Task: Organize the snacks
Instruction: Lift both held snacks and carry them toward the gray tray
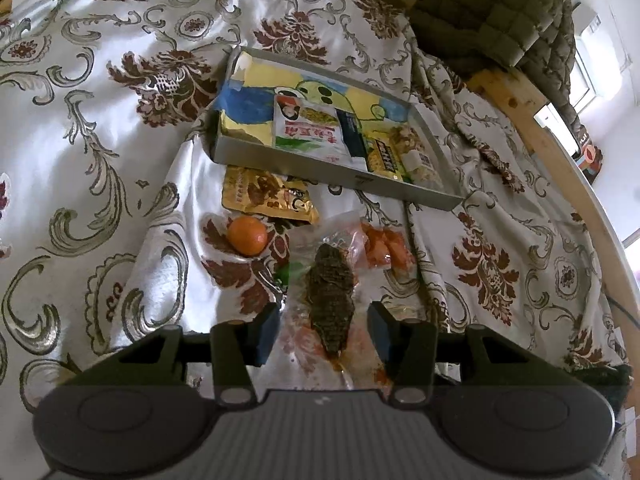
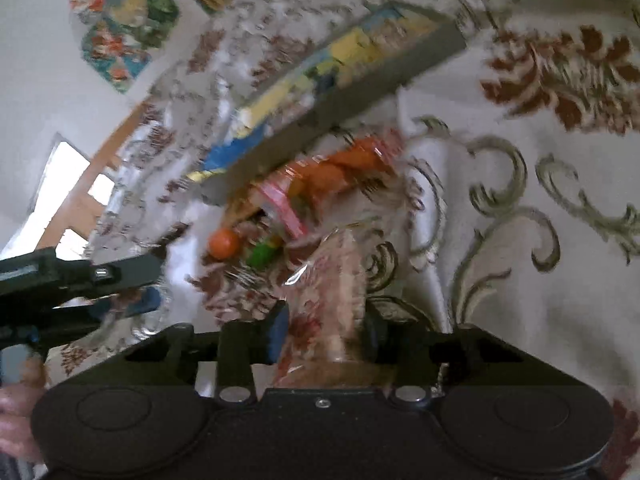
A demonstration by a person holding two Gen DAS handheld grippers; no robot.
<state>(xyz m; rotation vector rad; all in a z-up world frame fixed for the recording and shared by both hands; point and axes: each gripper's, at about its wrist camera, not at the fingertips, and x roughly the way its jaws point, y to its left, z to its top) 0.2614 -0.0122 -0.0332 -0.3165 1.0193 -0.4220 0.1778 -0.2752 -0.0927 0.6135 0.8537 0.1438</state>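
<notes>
In the left wrist view my left gripper (image 1: 324, 332) is shut on a clear packet (image 1: 330, 300) holding a dark dried piece; the plastic fills the gap between the blue pads. Just beyond it on the floral cloth lie an orange (image 1: 247, 236), a gold packet (image 1: 268, 196), an orange-red packet (image 1: 384, 246) and a small green sweet (image 1: 290, 274). Behind them is the grey tray (image 1: 336, 176) with several snack packets inside. In the blurred right wrist view my right gripper (image 2: 326, 332) is shut on a clear packet (image 2: 336, 280) of pinkish-brown food, near the tray (image 2: 340, 108) and the orange (image 2: 224, 243).
An olive quilted jacket (image 1: 500, 12) hangs at the back right over a wooden rail (image 1: 520, 96). The floral cloth (image 1: 100, 120) is creased around the tray. The left gripper's arm (image 2: 80, 276) and a hand (image 2: 12, 412) show at the right wrist view's left edge.
</notes>
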